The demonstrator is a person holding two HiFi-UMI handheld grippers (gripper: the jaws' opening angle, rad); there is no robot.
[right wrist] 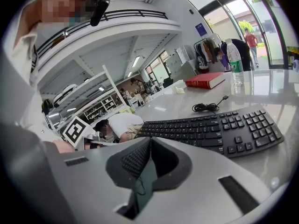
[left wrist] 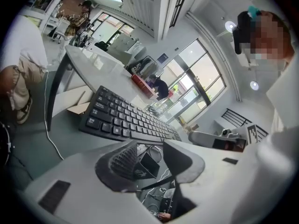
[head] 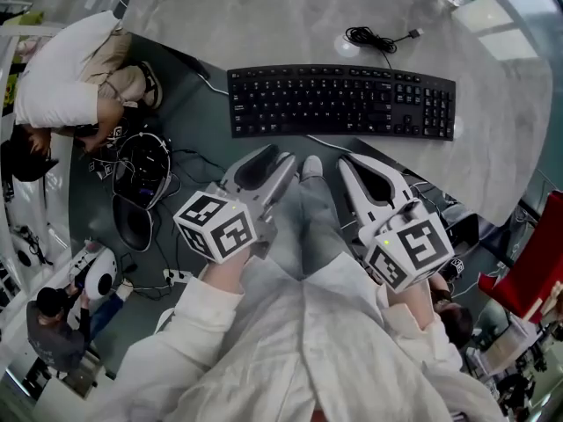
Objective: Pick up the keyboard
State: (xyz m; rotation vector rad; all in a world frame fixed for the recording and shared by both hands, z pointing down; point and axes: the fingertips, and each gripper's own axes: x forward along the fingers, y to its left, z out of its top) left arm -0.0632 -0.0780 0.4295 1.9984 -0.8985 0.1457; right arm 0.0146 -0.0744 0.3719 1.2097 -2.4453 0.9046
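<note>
Holds left gripper (head: 274,158) and right gripper (head: 356,163) side by side at frame centre, both pointing up-frame at black keyboard (head: 341,102), neither touching it. Shows keyboard flat on grey table (head: 264,25), upper centre, coiled cable (head: 369,38) above it. Shows person in white top (head: 62,69) crouching at upper left.

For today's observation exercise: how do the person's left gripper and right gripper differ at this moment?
The left gripper has its jaws apart; the right gripper has its jaws shut together. In the head view the left gripper aims at the left half of the keyboard, the right gripper near its middle. Both are empty and short of the keyboard.
</note>
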